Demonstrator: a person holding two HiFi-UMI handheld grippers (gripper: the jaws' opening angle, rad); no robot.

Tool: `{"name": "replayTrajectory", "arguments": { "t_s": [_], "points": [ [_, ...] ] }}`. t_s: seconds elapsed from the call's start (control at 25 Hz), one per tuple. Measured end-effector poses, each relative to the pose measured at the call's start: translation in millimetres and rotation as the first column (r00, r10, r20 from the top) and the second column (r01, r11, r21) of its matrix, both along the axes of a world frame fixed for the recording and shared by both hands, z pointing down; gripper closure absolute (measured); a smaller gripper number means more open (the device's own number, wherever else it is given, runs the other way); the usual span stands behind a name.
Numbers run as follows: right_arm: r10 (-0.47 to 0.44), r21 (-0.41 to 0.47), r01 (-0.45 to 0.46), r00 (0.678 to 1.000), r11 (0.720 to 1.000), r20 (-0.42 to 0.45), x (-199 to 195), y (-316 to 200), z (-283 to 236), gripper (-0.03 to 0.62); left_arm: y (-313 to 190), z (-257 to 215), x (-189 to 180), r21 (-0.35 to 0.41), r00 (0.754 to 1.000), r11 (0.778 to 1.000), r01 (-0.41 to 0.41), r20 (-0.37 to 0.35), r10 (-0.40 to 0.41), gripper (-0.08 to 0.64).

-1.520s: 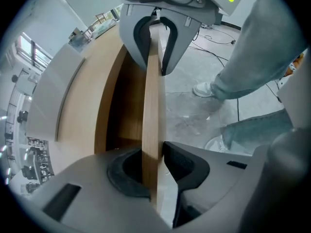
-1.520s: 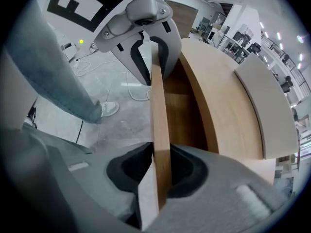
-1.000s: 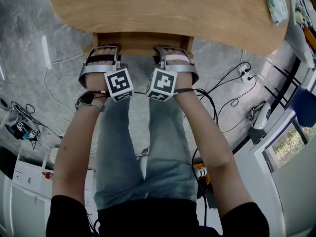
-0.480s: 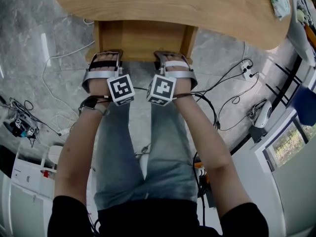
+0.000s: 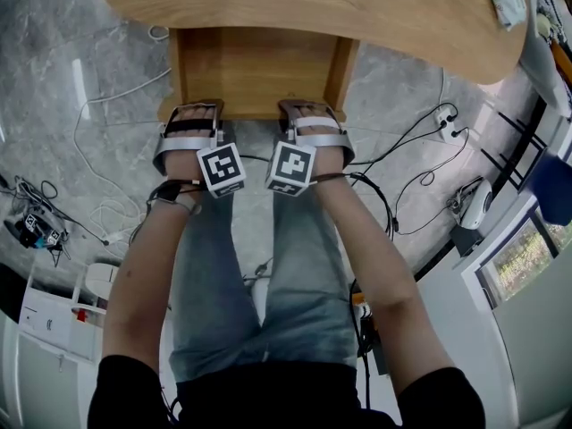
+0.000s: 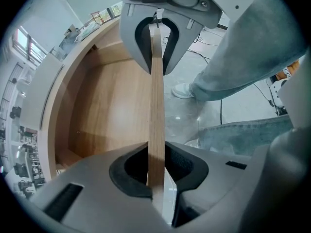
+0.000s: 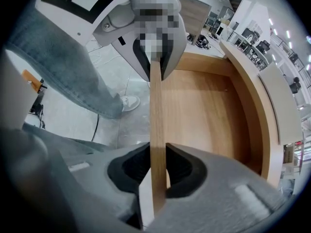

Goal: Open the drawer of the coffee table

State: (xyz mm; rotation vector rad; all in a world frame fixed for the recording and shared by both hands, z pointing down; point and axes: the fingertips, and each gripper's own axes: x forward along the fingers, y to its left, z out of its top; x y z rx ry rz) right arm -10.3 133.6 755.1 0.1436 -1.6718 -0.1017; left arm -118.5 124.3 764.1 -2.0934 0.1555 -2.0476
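You wore a black short-sleeved top [image 5: 125, 390] and light blue jeans [image 5: 268, 284], and a white shoe [image 6: 181, 90] showed below them. A dark band [image 5: 166, 189] circled your left wrist. The left gripper [image 5: 192, 107] and the right gripper [image 5: 308, 105] were silver-grey frames whose jaws had black linings. Each carried a white cube printed with black square markers, the left cube [image 5: 221, 169] and the right cube [image 5: 291, 166]. A thin black cable [image 5: 374, 186] led off the right gripper.
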Motion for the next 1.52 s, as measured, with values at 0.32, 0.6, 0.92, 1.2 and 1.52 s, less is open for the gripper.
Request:
{"name": "replayTrajectory", "arguments": {
  "t_s": [0.32,0.6,0.92,1.2,1.52],
  "points": [
    [-0.012,-0.019,0.011,1.0,1.0,-0.015,-1,6,15,0.525,4,15,-1,-0.009,1.0,1.0,-0.003,0.011,0.003,0.477],
    [-0.018,-0.011,0.018,1.0,1.0,-0.019,1,6,24,0.522,5,23,1,0.0,1.0,1.0,-0.011,0.009,0.011,0.477],
    [-0.013,-0.012,0.013,1.0,1.0,-0.023,1,6,26,0.52,6,26,0,0.007,1.0,1.0,-0.01,0.02,0.01,0.476],
    [-0.009,-0.039,0.008,1.0,0.999,-0.028,3,8,17,0.517,6,19,-2,-0.013,0.999,1.0,0.0,0.034,0.001,0.476],
    [-0.026,-0.083,0.024,1.0,0.996,-0.018,5,12,-21,0.514,13,-8,-9,-0.051,0.999,0.998,0.024,0.049,-0.022,0.476]
  ]
}}
